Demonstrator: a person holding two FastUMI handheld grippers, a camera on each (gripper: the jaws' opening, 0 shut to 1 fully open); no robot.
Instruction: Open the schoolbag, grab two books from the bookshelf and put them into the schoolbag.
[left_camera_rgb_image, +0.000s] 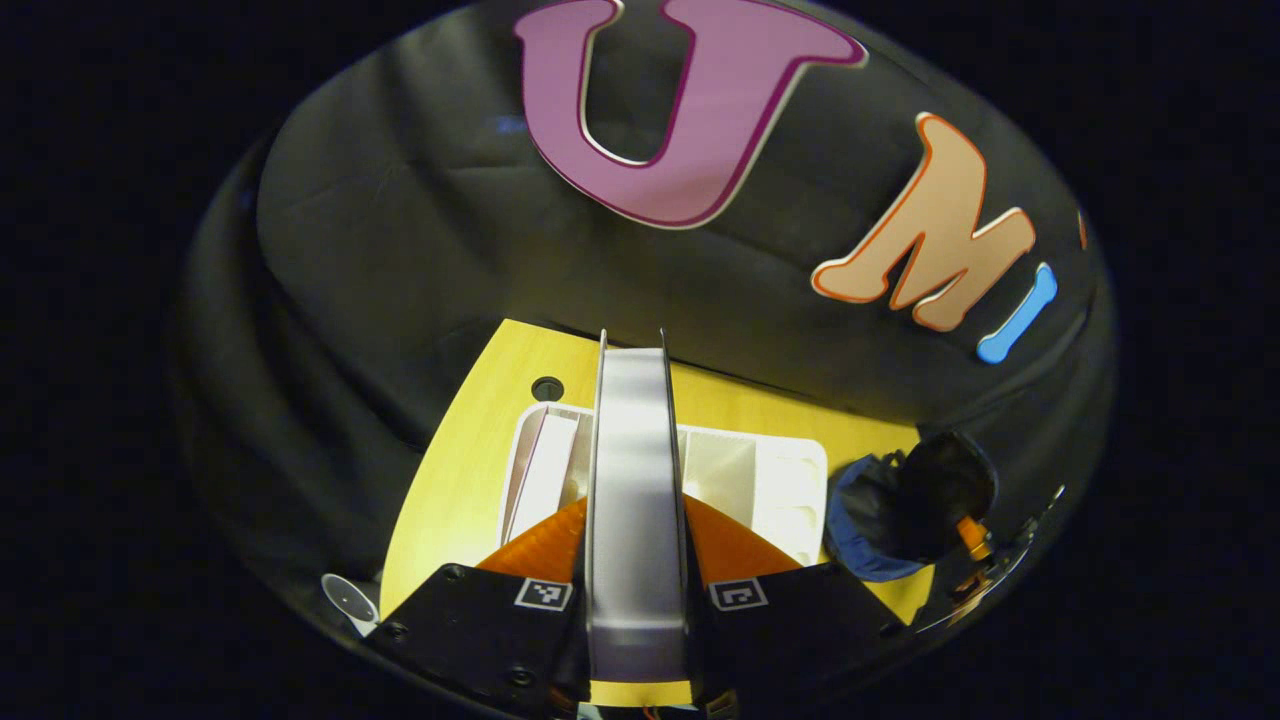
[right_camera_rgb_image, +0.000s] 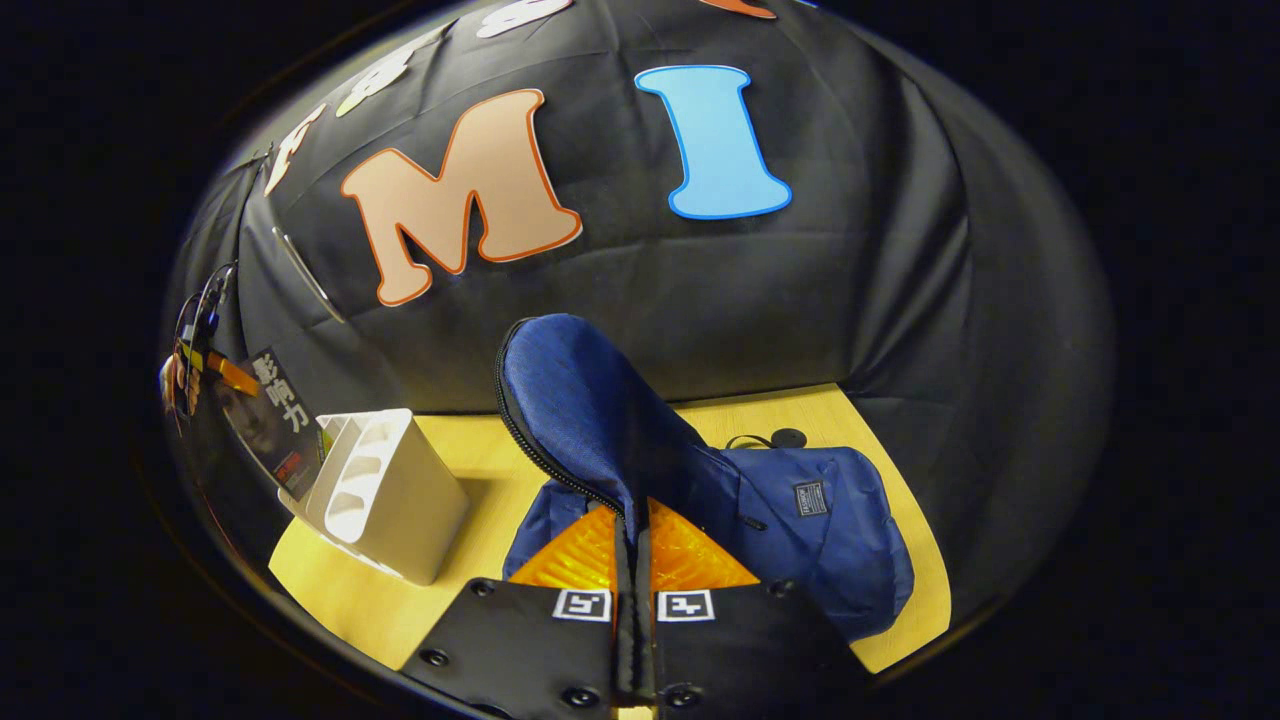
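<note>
One book (left_camera_rgb_image: 637, 500) clamped edge-on in left gripper (left_camera_rgb_image: 637, 600), above white bookshelf (left_camera_rgb_image: 770, 480) on desk (left_camera_rgb_image: 460, 470). Right gripper (right_camera_rgb_image: 632, 600) pinched on flap (right_camera_rgb_image: 590, 410) of one blue schoolbag (right_camera_rgb_image: 820, 520), lifted open; contents hidden. Bookshelf compartments apparently bare.

- My left gripper (left_camera_rgb_image: 637, 610) has a black body with screws and two square black-and-white markers.
- My right gripper (right_camera_rgb_image: 634, 610) carries the same black plates, screws and markers.
</note>
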